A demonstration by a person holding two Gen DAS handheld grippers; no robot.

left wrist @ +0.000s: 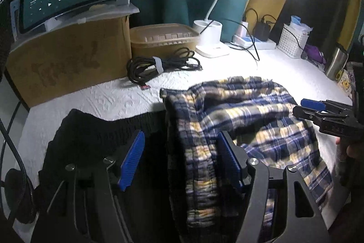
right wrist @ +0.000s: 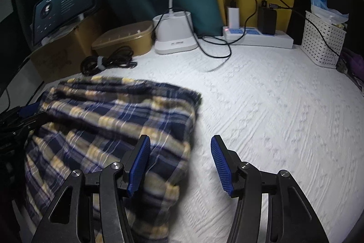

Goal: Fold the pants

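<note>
The plaid pants [left wrist: 245,120], navy with yellow and white checks, lie bunched on the white textured cover [left wrist: 109,97]. In the left wrist view my left gripper [left wrist: 180,158] is open, its blue pads on either side of the gathered waistband edge at the pants' left side. The right gripper [left wrist: 304,108] shows at the far right, over the pants' right edge. In the right wrist view the pants [right wrist: 102,124] fill the left half, and my right gripper [right wrist: 180,161] is open and empty, its left pad over the pants' right edge, its right pad over bare cover [right wrist: 273,111].
A black garment [left wrist: 86,133] lies left of the pants. At the back stand a cardboard box [left wrist: 68,60] with a tablet, a brown tub [left wrist: 163,38], coiled cable [left wrist: 159,65], lamp base [right wrist: 174,33], power strip [right wrist: 257,37], white basket [right wrist: 323,40] and a steel cup [left wrist: 336,60].
</note>
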